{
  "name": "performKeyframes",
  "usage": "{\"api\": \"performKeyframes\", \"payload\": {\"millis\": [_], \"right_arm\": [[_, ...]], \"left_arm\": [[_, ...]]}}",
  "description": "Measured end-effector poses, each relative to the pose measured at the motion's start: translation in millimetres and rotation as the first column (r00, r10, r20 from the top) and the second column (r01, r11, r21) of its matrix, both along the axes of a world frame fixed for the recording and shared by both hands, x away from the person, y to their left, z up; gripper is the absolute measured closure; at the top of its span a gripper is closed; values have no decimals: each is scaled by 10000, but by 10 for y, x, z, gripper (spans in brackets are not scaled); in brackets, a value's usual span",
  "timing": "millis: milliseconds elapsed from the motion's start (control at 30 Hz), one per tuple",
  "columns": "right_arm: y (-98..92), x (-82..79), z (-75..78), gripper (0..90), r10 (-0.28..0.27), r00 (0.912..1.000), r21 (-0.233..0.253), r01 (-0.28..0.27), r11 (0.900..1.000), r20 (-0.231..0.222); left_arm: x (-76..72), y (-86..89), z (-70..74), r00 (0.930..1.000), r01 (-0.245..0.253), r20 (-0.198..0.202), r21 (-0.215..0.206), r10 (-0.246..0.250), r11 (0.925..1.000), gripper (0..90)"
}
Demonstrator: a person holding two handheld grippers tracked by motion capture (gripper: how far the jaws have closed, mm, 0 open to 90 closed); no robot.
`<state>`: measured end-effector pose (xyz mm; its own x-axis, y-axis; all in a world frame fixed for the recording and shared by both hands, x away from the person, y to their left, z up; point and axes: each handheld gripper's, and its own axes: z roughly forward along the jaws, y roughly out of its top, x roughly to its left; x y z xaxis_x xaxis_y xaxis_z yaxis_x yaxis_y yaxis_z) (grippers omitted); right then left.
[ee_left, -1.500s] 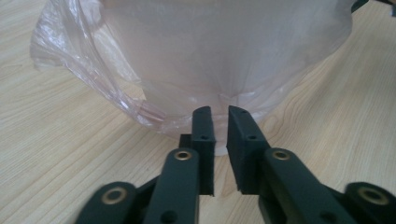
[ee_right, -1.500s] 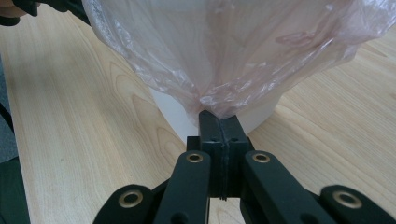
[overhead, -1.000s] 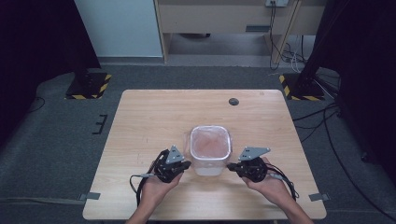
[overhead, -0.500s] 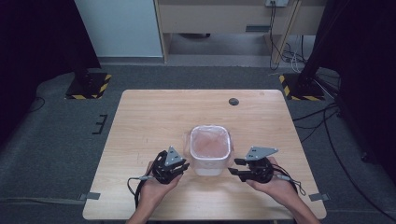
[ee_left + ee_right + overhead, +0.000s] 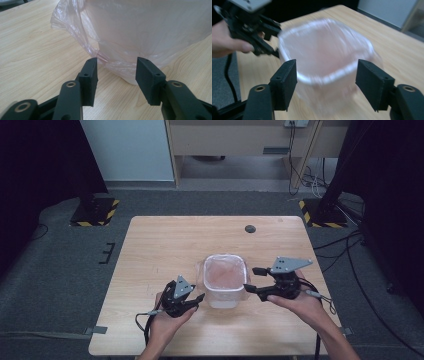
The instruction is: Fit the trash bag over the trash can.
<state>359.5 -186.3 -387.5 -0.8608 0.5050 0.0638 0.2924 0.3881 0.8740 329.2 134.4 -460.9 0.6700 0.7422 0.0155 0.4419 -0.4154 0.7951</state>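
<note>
A translucent plastic tub [image 5: 224, 281] lined with a thin pinkish bag stands near the front middle of the wooden table [image 5: 165, 240]. My left gripper [image 5: 198, 299] sits low at the tub's left side, open, with the bag's loose skirt [image 5: 82, 32] just beyond its fingertips and nothing between them. My right gripper [image 5: 252, 280] is raised at the tub's right rim, open wide. In the right gripper view [image 5: 325, 72] the blurred tub [image 5: 324, 62] lies beyond the two jaws, and the left gripper [image 5: 272, 37] shows across it.
A small dark round disc [image 5: 250, 228] lies near the table's far edge. Grey carpet [image 5: 60, 270] surrounds the table, with black-and-yellow striped stand bases [image 5: 95, 212] at the back corners and cables [image 5: 345, 250] on the right.
My right gripper has lifted and swung out from the tub's right side, now higher and opened wider. The left gripper has barely moved.
</note>
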Motion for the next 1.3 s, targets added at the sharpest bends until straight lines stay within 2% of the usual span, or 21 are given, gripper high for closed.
{"api": "performKeyframes", "payload": {"millis": [167, 300, 433, 500, 600, 633, 733, 833, 867, 933, 1000, 1033, 1067, 1167, 1233, 1300], "right_arm": [[324, 139, 169, 351, 615, 9978, -221, -609, 9979, 243], [528, 269, 211, 464, 651, 9971, -841, -617, 9945, 388], [748, 379, 208, 638, 851, 9957, -1612, -782, 9838, 363], [855, 425, 198, 710, 882, 9957, -2138, -804, 9736, 275], [990, 505, 152, 780, 876, 9961, -2815, -866, 9556, -90], [1039, 536, 124, 802, 877, 9960, -3140, -890, 9452, -181], [1136, 595, 53, 830, 856, 9952, -3716, -971, 9233, -476], [1229, 643, -30, 815, 754, 9944, -4204, -999, 9018, -745], [1251, 656, -55, 782, 743, 9938, -4285, -1026, 8977, -824], [1283, 677, -89, 683, 558, 9951, -4450, -863, 8914, -812], [1305, 698, -104, 511, 263, 9968, -4537, -576, 8893, -750], [1313, 702, -106, 477, 174, 9968, -4575, -512, 8877, -778], [1322, 706, -109, 437, 219, 9965, -4733, -574, 8790, -802], [1352, 696, -114, 339, 270, 9960, -4980, -661, 8647, -855], [1360, 685, -107, 327, 303, 9961, -4986, -679, 8642, -831], [1353, 677, -85, 331, 311, 9960, -4908, -682, 8686, -833]], "left_arm": [[-12, -7, 2, 10000, -38, 57, -11, 39, 10000, 446], [-13, 2, 4, 9999, -61, 97, -20, 61, 10000, 430], [-4, 6, -7, 9999, -102, 94, 36, 102, 9999, 425], [1, 8, -8, 9999, -131, 103, 63, 130, 9999, 425], [0, 3, -9, 9999, -129, 115, 109, 127, 9999, 426], [-1, 2, -8, 9999, -129, 116, 115, 127, 9999, 426], [-2, -4, -9, 9998, -137, 122, 150, 135, 9998, 426], [-3, -10, -11, 9999, -131, 113, 201, 128, 9997, 426], [-4, -12, -11, 9999, -122, 102, 211, 120, 9997, 427], [1, -12, -9, 9997, -93, 224, 255, 87, 9996, 427], [0, -16, -8, 9997, -80, 250, 254, 74, 9996, 426], [0, -18, -8, 9996, -87, 266, 268, 80, 9996, 426], [1, -21, -10, 9997, -79, 251, 253, 73, 9996, 426], [0, -28, -11, 9997, -69, 251, 269, 62, 9996, 424], [0, -31, -11, 9996, -75, 272, 299, 67, 9995, 422], [4, -33, -12, 9996, -110, 265, 329, 102, 9994, 419]]}}
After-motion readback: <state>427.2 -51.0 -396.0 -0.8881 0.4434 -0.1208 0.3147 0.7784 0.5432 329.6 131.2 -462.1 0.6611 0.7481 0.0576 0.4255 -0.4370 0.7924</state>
